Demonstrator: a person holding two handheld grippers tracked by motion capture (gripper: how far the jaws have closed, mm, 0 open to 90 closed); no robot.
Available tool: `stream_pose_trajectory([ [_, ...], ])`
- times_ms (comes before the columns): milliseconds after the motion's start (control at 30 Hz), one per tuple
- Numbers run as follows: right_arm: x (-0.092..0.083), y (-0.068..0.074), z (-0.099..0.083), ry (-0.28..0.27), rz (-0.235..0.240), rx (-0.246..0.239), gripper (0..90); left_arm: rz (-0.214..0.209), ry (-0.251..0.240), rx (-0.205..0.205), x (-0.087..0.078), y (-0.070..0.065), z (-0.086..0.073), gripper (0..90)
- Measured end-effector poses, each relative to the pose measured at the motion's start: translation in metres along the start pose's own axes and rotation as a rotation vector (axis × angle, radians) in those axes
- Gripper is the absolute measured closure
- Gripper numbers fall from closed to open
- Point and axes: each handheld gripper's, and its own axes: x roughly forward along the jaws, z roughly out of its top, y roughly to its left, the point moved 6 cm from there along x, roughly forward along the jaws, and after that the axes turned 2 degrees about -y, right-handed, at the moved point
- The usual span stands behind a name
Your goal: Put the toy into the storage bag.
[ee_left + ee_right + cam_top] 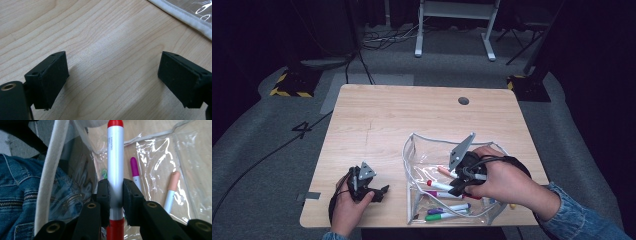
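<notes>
Red marker [115, 170] inside pouch rim [51, 170]

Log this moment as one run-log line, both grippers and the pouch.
left gripper: open, over bare table | right gripper: shut on red-capped marker | clear pouch: open, markers inside

floor: grey carpet [257, 125] | table [402, 107]: light wood | beyond: white desk frame [454, 22], dark room

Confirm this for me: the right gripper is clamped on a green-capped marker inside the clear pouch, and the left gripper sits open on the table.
Not quite. The marker in the right gripper has red caps, not green, as the right gripper view shows. It is inside the clear pouch, and the left gripper does sit open on the table.
</notes>
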Motion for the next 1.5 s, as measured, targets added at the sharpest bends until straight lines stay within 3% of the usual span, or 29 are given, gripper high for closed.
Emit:
stream_pose_trajectory([
  [500,0.043,0.005,-0.004,0.127,0.053,-0.029,77.3,0.0,0.0,0.0,0.0,0.0,0.0,10.0],
  [1133,0.074,-0.001,-0.013,0.201,0.072,-0.023,77.1,0.0,0.0,0.0,0.0,0.0,0.0,10.0],
  [1333,0.082,-0.003,-0.016,0.21,0.066,-0.039,73.0,0.0,0.0,0.0,0.0,0.0,0.0,10.0],
  [1500,0.082,-0.011,-0.015,0.187,-0.011,-0.098,60.1,0.0,0.0,0.0,0.0,0.0,0.0,10.0],
])
